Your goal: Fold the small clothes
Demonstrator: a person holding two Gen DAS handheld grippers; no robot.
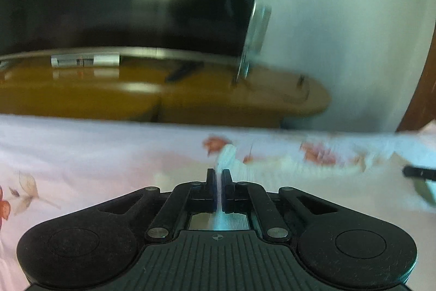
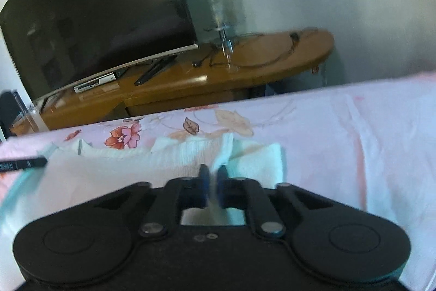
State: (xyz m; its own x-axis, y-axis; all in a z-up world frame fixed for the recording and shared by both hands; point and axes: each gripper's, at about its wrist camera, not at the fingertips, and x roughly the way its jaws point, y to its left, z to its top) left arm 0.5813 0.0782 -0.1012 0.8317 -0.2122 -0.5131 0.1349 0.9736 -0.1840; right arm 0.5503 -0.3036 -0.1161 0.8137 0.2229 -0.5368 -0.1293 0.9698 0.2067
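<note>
A small white and pale mint garment (image 2: pixel 130 162) lies on a pink floral bed sheet (image 2: pixel 354 127). In the left wrist view the garment (image 1: pixel 239 162) stretches off to the right, blurred. My left gripper (image 1: pixel 218 175) is shut on a thin fold of it, which runs between the two fingers. My right gripper (image 2: pixel 213 172) is shut on the garment's edge near a folded-over flap (image 2: pixel 259 157). A black finger (image 1: pixel 418 172) of the right gripper shows at the right edge of the left wrist view. A black finger (image 2: pixel 24 164) of the left gripper enters the right wrist view from the left.
Beyond the bed's far edge stands a low wooden TV stand (image 2: pixel 259 56) with a large dark television (image 2: pixel 95 12). On the stand are cables (image 2: pixel 272 56), a clear plastic holder (image 2: pixel 220 12) and a white box (image 1: pixel 85 60). A pale wall (image 1: pixel 340 18) is behind.
</note>
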